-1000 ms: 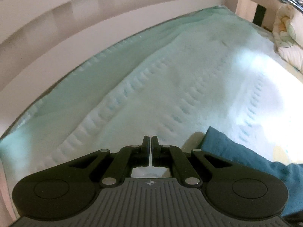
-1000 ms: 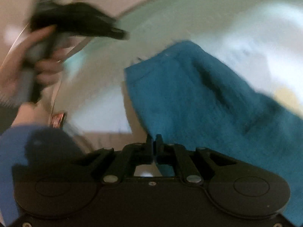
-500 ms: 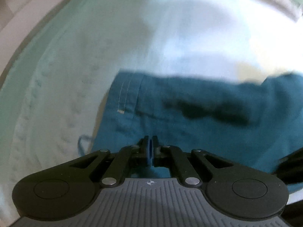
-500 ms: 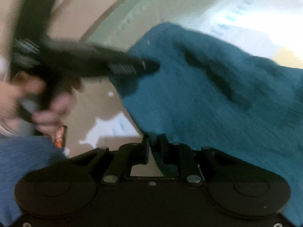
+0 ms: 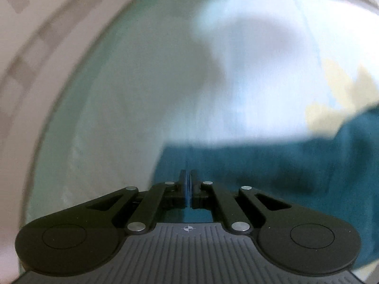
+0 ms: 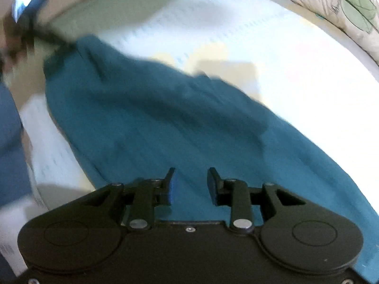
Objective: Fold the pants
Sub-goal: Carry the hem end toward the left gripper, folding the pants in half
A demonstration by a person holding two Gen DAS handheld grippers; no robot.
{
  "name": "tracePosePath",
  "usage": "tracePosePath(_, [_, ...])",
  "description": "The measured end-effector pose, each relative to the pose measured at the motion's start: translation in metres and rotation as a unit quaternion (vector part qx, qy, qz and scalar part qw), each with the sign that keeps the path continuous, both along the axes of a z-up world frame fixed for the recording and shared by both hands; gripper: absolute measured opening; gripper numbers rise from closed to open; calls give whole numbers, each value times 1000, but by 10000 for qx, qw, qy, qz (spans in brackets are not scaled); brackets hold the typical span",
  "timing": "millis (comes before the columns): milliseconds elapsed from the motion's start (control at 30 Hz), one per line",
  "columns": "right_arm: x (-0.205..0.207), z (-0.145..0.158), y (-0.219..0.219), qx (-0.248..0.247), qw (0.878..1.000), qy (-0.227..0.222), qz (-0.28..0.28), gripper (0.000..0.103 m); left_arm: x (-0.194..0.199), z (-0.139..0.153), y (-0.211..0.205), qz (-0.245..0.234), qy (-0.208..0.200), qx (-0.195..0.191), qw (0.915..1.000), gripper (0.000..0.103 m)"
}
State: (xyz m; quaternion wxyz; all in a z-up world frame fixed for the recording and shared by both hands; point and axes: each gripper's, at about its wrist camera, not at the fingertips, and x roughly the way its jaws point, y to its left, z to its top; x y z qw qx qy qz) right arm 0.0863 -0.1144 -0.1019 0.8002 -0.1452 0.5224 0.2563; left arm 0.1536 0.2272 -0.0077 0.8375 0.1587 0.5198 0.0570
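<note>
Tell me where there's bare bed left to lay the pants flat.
Bare sheet lies beyond the teal pants, up to the pillow. In the left wrist view, more lies between pants and bed rail. The near side is covered by pants.

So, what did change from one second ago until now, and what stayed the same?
The right tool has let go: its jaws, shut a second ago, are opening with nothing pinched, above the teal pants. The left tool swung from bare bedsheet to over the pants. Unchanged: the left tool stays shut, the pants stay on the bed.
</note>
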Motion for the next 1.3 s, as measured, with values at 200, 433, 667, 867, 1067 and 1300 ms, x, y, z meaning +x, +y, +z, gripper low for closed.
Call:
tracePosePath(200, [-22,-25,-8,-176,9991,196,333,40,16,66,-66,-397,-638,-384,9964,3])
tracePosePath(433, [-51,-53,3,-683,9937,20,886,41,4,49,-132,-336,-404,-1862,9811,3])
tracePosePath(667, [-82,-63,28,-1417,9740,-956,1485,50,-4,-28,-155,-265,607,-1977,9780,3])
tracePosePath(867, [-86,-67,38,-1831,9568,-1462,1720,47,2,-21,-159,-436,228,-1637,9853,3])
tracePosePath(1067, [-63,-46,13,-1047,9813,-1002,1267,8,-1,-22,-166,-573,345,-1815,9811,3])
tracePosePath(1300, [-57,-13,-10,-52,9944,255,1021,8,-11,-20,-178,-914,379,-1819,9783,3])
